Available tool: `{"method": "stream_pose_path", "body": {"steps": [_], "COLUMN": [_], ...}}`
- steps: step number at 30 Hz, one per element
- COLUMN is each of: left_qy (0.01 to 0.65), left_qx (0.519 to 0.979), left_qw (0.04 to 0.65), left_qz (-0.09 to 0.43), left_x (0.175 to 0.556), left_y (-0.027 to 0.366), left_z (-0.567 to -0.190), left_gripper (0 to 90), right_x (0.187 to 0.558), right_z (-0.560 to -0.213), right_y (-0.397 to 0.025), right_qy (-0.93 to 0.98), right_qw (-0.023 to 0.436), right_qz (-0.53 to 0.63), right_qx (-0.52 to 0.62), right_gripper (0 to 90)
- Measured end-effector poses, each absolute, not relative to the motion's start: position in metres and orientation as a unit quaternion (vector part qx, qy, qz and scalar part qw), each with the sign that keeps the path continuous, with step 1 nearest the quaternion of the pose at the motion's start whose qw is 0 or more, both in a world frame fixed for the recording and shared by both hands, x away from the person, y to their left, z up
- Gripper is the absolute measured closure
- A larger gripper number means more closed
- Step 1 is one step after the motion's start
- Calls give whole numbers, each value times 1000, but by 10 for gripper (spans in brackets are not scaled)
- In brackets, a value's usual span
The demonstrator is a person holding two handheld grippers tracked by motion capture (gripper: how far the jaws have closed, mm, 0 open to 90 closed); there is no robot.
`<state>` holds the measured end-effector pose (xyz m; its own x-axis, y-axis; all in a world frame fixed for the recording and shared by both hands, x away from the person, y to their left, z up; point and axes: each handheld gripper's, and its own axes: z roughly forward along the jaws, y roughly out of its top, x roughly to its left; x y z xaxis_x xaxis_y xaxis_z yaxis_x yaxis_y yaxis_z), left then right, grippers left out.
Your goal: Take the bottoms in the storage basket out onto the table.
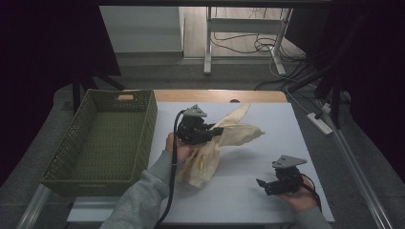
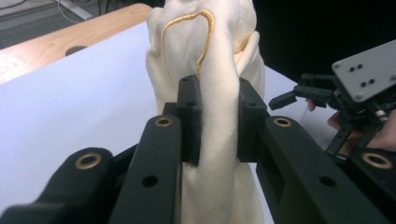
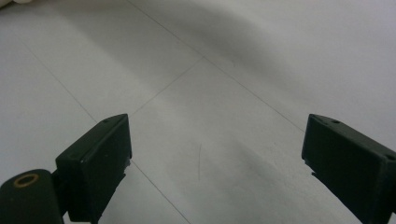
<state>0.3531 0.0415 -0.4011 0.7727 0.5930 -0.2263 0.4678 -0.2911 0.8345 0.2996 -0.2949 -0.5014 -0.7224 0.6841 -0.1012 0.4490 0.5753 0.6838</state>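
Presently, the left gripper is clamped on a cream cloth garment, lifted above the white table top just right of the green woven basket. In the left gripper view the two black jaws press a bunched fold of the cream cloth garment between them, and a loop of yellow stitching runs over the fabric above the clamping point. In the high view, part of the garment fans out to the right of the gripper, away from the basket, while the rest hangs down toward the person's left hand, with its lower end resting on the table top.

The right gripper is held low over the table top, well apart from the basket and to the right of the garment, touching neither. Its jaws stand wide apart with nothing between them; the right gripper view shows bare white surface in the gap. The same gripper appears at the right edge of the left gripper view, beyond the cloth.

The basket sits at the table's left edge, its interior bare in the high view.
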Motion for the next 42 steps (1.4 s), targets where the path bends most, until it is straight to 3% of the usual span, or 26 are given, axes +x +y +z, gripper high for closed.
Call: {"method": "stream_pose_path", "body": {"steps": [42], "left_qy": [376], "left_qx": [857], "left_qw": [352], "left_qz": [23], "left_x": [387], "left_y": [15], "left_z": [-496], "left_gripper": [726], "right_x": [300], "right_z": [-503], "right_y": [-295], "right_qy": [870], "right_qw": [181], "right_qz": [319], "right_qx": [330], "right_gripper": [87]}}
